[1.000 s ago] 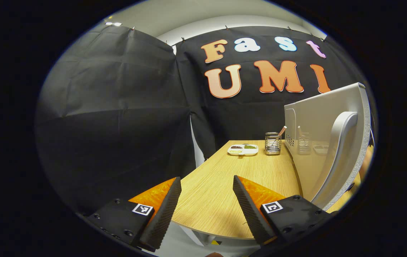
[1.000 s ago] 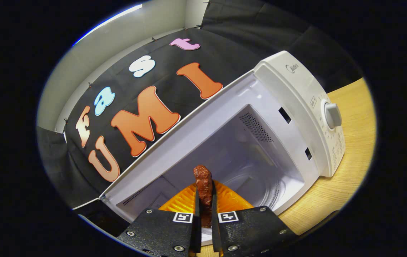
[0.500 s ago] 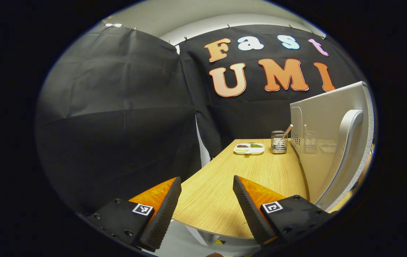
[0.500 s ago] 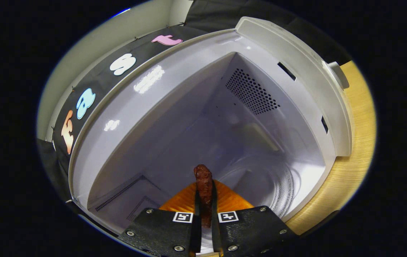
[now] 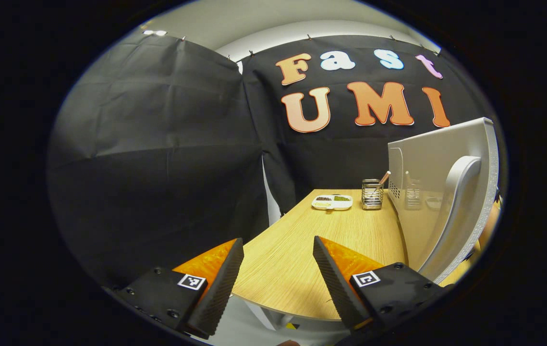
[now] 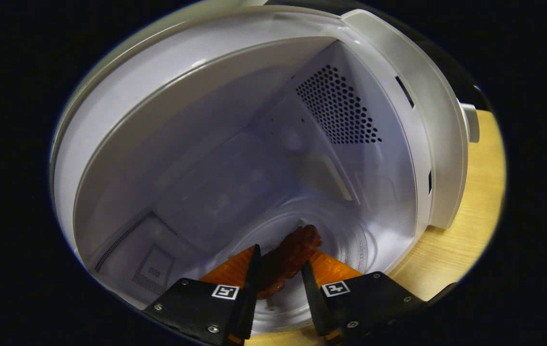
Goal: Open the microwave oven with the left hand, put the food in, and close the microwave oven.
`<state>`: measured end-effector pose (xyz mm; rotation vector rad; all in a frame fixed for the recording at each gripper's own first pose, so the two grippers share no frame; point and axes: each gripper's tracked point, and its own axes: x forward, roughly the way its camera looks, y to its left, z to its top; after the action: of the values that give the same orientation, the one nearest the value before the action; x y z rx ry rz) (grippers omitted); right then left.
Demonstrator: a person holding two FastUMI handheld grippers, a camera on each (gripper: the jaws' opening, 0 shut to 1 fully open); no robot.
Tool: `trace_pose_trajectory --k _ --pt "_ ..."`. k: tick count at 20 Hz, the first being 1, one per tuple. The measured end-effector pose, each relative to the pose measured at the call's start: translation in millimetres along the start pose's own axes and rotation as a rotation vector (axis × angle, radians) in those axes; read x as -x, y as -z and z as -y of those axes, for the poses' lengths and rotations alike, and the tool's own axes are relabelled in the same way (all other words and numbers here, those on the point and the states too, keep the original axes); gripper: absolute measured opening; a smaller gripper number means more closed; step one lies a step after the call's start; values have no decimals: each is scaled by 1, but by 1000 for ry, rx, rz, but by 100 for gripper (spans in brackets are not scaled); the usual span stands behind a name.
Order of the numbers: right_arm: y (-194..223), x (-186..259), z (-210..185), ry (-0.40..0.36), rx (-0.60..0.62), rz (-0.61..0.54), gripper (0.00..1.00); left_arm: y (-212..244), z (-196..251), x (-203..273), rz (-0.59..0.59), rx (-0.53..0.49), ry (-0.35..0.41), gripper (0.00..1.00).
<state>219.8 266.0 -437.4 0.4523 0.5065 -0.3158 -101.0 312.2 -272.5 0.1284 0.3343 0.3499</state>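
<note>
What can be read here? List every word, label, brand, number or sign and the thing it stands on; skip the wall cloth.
No readable word, brand or number on any object.
Square coded markers on the left gripper and the right gripper: black-and-white patterns, no letters.
Microwave oven, seen from inside its frame: no print legible.
Microwave door: plain, nothing written that can be made out.

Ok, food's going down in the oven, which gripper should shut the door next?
Probably left: the left gripper is open and empty beside the swung-out door. The right gripper sits inside the microwave, fingers spread around the food.
</note>
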Motion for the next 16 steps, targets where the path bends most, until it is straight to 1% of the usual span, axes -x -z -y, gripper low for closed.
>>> trace_pose_trajectory --k 1,2,3,4,5,6,8,10,14,16 --pt "-4 2 1 -1 52 4 52 0 0 2 2 3 1 95" --pt "-10 6 4 5 106 10 58 0 2 3 4 4 4 95" --pt "-13 6 5 -3 151 21 61 -1 4 3 6 4 4 95" --pt "-13 4 6 -7 183 26 69 -2 3 6 7 4 5 95" --pt "-13 4 7 -16 210 25 72 -2 3 8 7 5 4 95" --pt "-11 4 9 -8 238 19 78 -3 3 9 8 5 3 95" --pt "-14 7 11 7 298 19 85 -2 2 12 9 2 0 95" --pt "-24 9 11 15 350 45 88 -4 -1 14 13 2 -4 95" --pt "-38 11 11 41 506 114 88 -1 -1 16 11 16 -3 95" --pt "-42 11 9 33 569 144 88 -1 -2 17 9 25 -2 95"
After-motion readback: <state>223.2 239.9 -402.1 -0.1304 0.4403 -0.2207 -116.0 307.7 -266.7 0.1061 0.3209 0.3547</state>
